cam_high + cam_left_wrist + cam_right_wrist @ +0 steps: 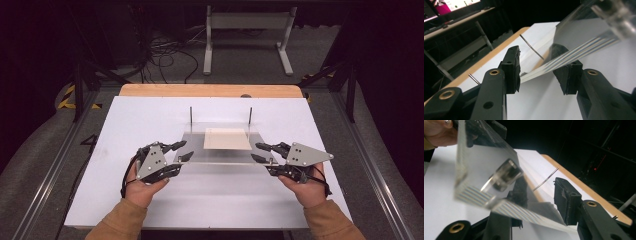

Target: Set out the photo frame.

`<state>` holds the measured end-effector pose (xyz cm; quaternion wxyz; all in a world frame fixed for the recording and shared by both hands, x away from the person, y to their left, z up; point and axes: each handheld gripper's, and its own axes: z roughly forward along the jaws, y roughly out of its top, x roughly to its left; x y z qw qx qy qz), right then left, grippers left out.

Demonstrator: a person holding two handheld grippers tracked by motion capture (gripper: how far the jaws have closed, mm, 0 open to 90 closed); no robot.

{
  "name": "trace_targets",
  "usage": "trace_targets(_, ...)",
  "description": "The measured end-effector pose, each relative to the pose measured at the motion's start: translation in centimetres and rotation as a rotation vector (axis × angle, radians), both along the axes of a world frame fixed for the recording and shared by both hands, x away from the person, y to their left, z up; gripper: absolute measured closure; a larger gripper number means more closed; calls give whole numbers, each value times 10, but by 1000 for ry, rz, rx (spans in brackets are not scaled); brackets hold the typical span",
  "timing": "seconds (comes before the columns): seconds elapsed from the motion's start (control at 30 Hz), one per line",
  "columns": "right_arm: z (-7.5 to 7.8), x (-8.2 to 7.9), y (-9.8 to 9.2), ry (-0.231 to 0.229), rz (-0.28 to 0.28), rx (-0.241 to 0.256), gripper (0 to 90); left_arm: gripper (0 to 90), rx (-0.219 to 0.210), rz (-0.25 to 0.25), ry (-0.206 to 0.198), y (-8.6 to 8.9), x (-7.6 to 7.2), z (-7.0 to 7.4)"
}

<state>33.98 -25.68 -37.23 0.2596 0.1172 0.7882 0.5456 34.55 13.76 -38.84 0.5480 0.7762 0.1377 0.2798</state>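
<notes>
Above the white table, a clear acrylic plate sits between two gripper tools: the left gripper and right gripper each straddle an end, jaws parted, not yet clamped. Behind stand two metal pins; lifting the plate apparently remains.

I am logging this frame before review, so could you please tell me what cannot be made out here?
- Left gripper, high view: whether its fingers clamp the clear acrylic plate; too small.
- Pale square sheet, high view: on or under the plate; transparency hides it.
- Right gripper, right gripper view: plate covers one finger.
</notes>
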Motion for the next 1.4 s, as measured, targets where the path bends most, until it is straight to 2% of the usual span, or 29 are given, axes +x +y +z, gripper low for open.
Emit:
trace_targets(0.33,24,11,-2,-64,-25,46,603,588,-61,9,-27,-2,12,24)
trace_targets(0.6,45,18,-2,-134,-38,80,606,614,-71,38,-66,-5,17,43)
trace_targets(0.8,60,20,1,-189,-49,78,620,628,-84,62,-98,-4,18,59)
trace_targets(0.83,60,20,1,-189,-49,78,620,631,-84,62,-98,-4,18,59)
trace_targets(0.87,66,18,2,-209,-42,81,625,636,-98,53,-92,-5,17,63)
trace_targets(0.93,69,18,1,-200,-38,90,629,635,-108,52,-87,-4,16,65)
trace_targets(0.97,73,17,-1,-195,-24,120,636,635,-117,46,-80,-4,16,68)
trace_targets(1.1,77,15,-2,-190,-26,130,640,635,-123,38,-67,-3,15,72)
trace_targets(1.27,85,7,-5,-152,-15,156,648,642,-147,13,-32,-2,8,82)
trace_targets(1.33,89,5,-6,-123,-19,174,650,644,-161,11,-12,-1,6,86)
trace_targets(1.4,94,3,-7,-73,-18,196,651,651,-180,-2,16,-1,3,90)
